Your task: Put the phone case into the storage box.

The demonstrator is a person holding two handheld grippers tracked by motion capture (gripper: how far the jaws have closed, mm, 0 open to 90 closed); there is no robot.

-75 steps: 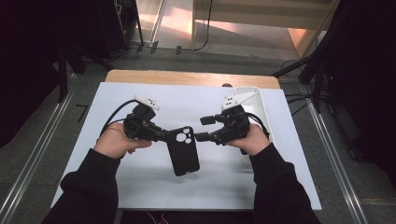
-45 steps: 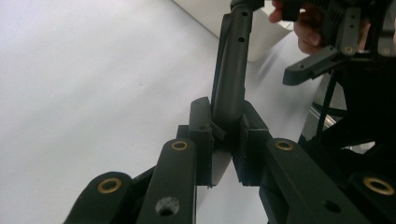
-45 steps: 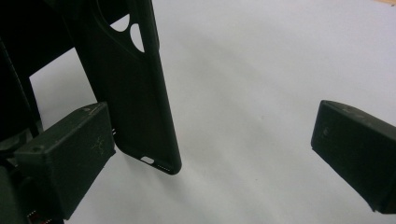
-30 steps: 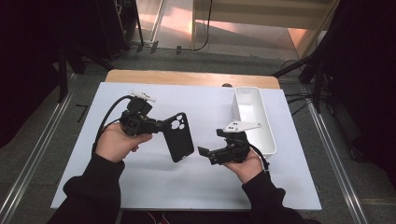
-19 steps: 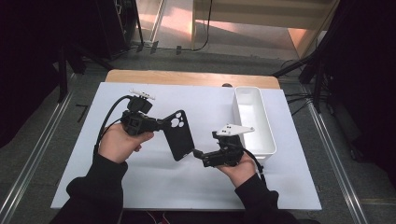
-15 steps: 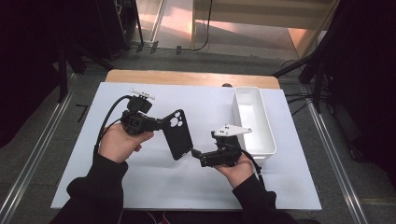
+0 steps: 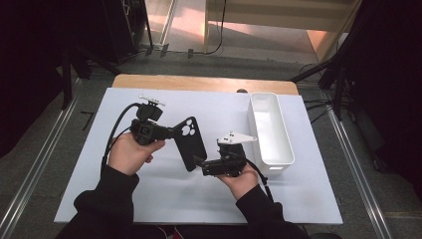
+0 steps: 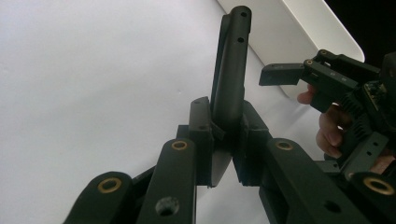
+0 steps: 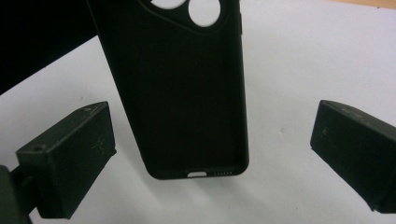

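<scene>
1. The left gripper (image 7: 171, 132) has its jaws clenched on the camera-hole end of a black phone case (image 7: 191, 144). In the left gripper view the two pads pinch the case's (image 8: 229, 74) thin edge, and it stands up between them.

2. The case is held up off the white table mat (image 7: 149, 194), well to the left of the white bin (image 7: 270, 130) and tilted, so its charging-port end hangs down toward the person.

3. The right gripper (image 7: 198, 162) sits between the case and the bin, just beside the case's lower end. Its jaws are spread wide and hold nothing; in the right gripper view the case (image 9: 177, 88) hangs in the gap between the two pads with its open inside facing the camera, clear of both — no contact yet.

4. As I read it, the step in hand is a hand-over or a second grip: one gripper steadies the case in the air while the other lines up on its free end.

5. The next move, I would judge, calls for the right gripper to ease forward until the port end lies well between its pads, then close gently and squarely on the case's side walls.

6. The case looks soft and thin-walled — a hard or crooked squeeze could buckle it or twist it out of the left grip.

7. The bin stands empty just to the right of the right hand (image 7: 244, 179), a likely place for the case to end up.
</scene>
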